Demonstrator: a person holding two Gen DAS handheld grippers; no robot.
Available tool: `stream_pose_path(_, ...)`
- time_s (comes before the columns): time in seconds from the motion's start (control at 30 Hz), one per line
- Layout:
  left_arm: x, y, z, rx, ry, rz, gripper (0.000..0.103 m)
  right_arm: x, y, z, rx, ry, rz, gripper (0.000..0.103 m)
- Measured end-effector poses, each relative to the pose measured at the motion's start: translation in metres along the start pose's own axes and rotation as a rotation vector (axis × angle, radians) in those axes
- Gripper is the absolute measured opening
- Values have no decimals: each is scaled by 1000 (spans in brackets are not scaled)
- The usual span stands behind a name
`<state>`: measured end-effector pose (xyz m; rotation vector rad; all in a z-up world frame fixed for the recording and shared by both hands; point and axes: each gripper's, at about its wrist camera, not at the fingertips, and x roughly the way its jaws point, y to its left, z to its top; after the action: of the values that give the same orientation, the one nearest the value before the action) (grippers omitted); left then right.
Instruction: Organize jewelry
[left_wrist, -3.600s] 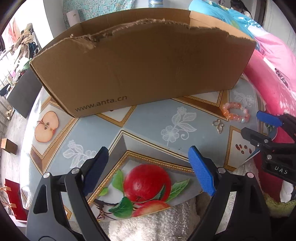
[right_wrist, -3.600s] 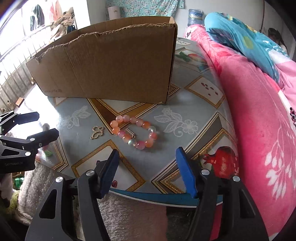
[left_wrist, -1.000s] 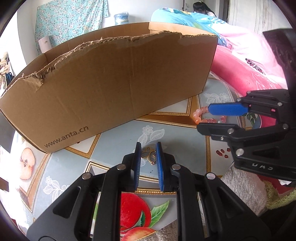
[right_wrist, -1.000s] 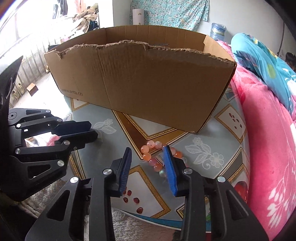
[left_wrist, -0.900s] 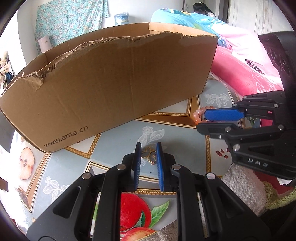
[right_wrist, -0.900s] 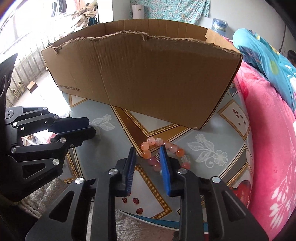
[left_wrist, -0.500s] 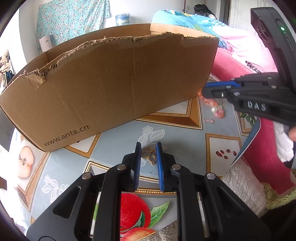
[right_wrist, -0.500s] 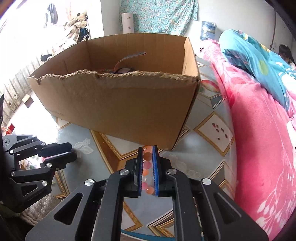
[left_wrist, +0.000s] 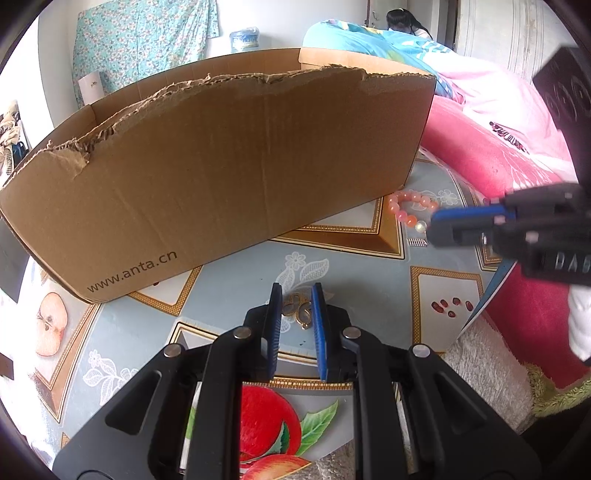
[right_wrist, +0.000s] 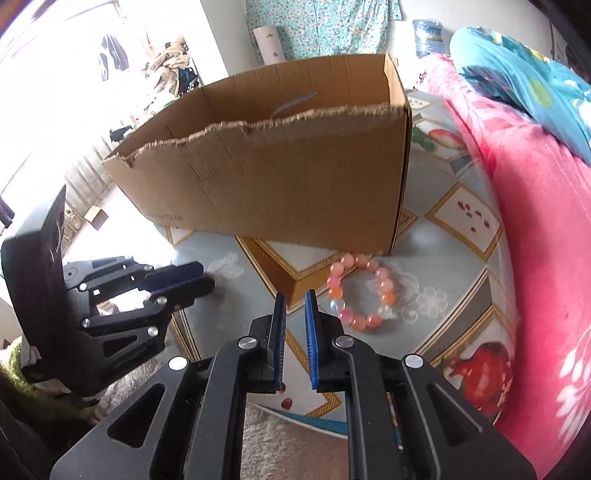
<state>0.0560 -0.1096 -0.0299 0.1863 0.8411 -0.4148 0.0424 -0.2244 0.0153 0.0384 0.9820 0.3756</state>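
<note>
Right gripper (right_wrist: 294, 297) nearly shut, empty; bead bracelet (right_wrist: 360, 291) flat on table (right_wrist: 436, 236), just right of tips, near cardboard box (right_wrist: 280, 177). Left gripper (left_wrist: 296, 291) narrow around gold charm (left_wrist: 298, 309), grip uncertain. Reopen, recentre over beads, reclose.

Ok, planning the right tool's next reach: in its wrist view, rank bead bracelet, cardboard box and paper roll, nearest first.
1. bead bracelet, just right of the right tool.
2. cardboard box, behind the bracelet.
3. paper roll, at the far wall.
</note>
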Motion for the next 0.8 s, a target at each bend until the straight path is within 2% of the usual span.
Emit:
stream_pose_path(0.13, 0, 0, 0, 3, 0, 2, 15, 9, -3, -7, 38, 15, -49, 11)
stream_pose_path(0.23, 0, 0, 0, 1, 0, 2, 15, 14, -5, -5, 53, -6, -26, 11)
stream_pose_path(0.6, 1, 0, 1, -12, -1, 6, 15, 31, 17, 2, -20, -59, 37, 13)
stream_pose_path(0.67, 1, 0, 1, -10, 0, 6, 15, 28, 20, -1, -21, -74, 33, 22)
stream_pose_path(0.73, 1, 0, 1, -11, 0, 5, 15, 25, 24, -8, -42, -107, -10, 47)
stream_pose_path(0.8, 1, 0, 1, -11, 0, 4, 15, 23, 28, -17, -70, -140, -37, 59)
